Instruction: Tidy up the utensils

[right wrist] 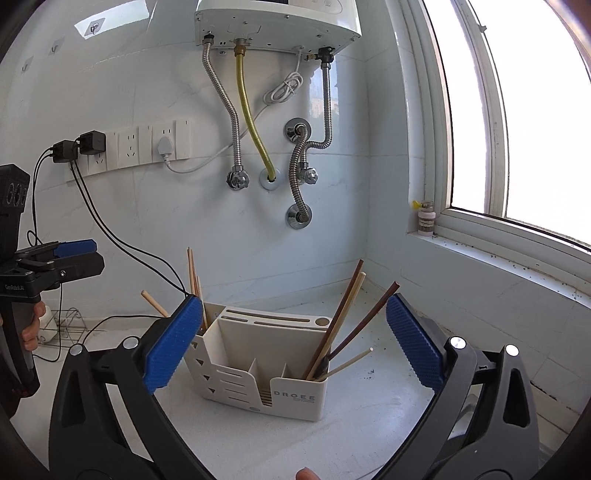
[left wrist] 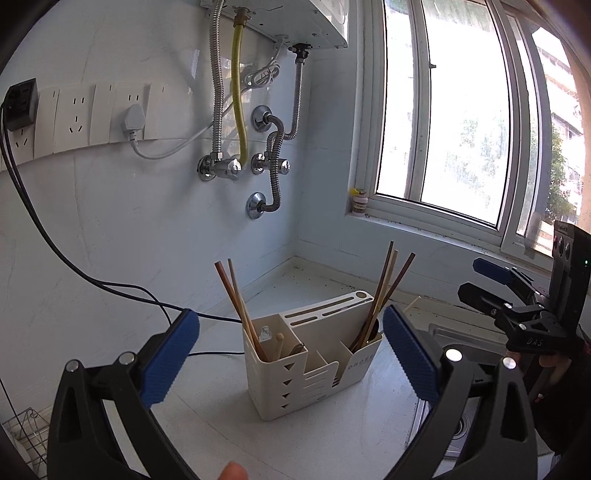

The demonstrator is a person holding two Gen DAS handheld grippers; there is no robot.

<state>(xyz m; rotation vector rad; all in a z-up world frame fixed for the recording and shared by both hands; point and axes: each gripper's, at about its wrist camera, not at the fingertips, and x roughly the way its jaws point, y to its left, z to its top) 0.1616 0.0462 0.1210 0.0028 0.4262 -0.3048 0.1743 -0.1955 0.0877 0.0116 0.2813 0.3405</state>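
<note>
A cream utensil holder (left wrist: pixel 310 365) stands on the white counter, and it also shows in the right wrist view (right wrist: pixel 266 365). Several chopsticks lean in its right compartment (left wrist: pixel 384 295) (right wrist: pixel 343 325). A few more chopsticks (left wrist: pixel 240 306) (right wrist: pixel 192 280) stand in its left compartment. My left gripper (left wrist: pixel 291 354) is open and empty, held in front of the holder. My right gripper (right wrist: pixel 295 343) is open and empty, also in front of the holder. Each gripper shows from the side in the other's view, the right one (left wrist: pixel 495 280) and the left one (right wrist: pixel 74 254).
Pipes and valves (left wrist: pixel 240 166) hang on the wall under a water heater (right wrist: pixel 277 22). A socket strip with plugs and black cables (right wrist: pixel 92 147) is on the left. A sink (left wrist: pixel 465 339) lies to the right, a wire rack (left wrist: pixel 26 435) to the left. A small jar (right wrist: pixel 426 218) stands on the window sill.
</note>
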